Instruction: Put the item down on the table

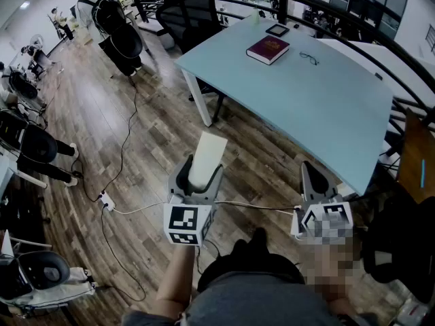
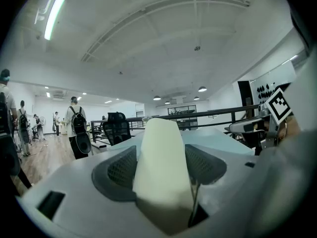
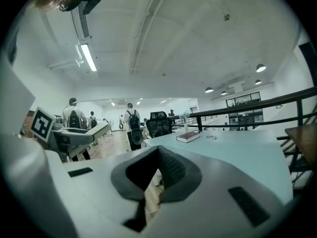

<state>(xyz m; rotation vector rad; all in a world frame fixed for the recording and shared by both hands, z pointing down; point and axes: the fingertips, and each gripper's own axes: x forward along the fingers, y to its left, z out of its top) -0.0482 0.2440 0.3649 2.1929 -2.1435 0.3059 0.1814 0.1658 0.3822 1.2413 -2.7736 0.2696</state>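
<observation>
The room is a large open office with a brown wood-plank floor (image 1: 136,148), white walls and a black metal railing (image 1: 353,19) curving behind one pale blue-green table (image 1: 306,94). The table has a smooth, matt top on white legs. On its far part lie three things, each apart from the others: one dark red hardback book (image 1: 268,49), one small flat black device (image 1: 276,29) and one pair of thin-framed spectacles (image 1: 308,58). A black mesh office chair (image 1: 190,12) stands at the far end, near a person with a black backpack (image 1: 109,19). A white power strip (image 1: 105,199) with cables lies on the floor.

The left gripper (image 1: 201,170) has its jaws spread wide, clamped on the one cream-white smooth slab with a rounded end (image 1: 209,151), which sticks out past the jaw tips. The slab is in the air over the floor, short of the table's near corner. The right gripper (image 1: 317,178) has its jaws brought together, with nothing between them.
</observation>
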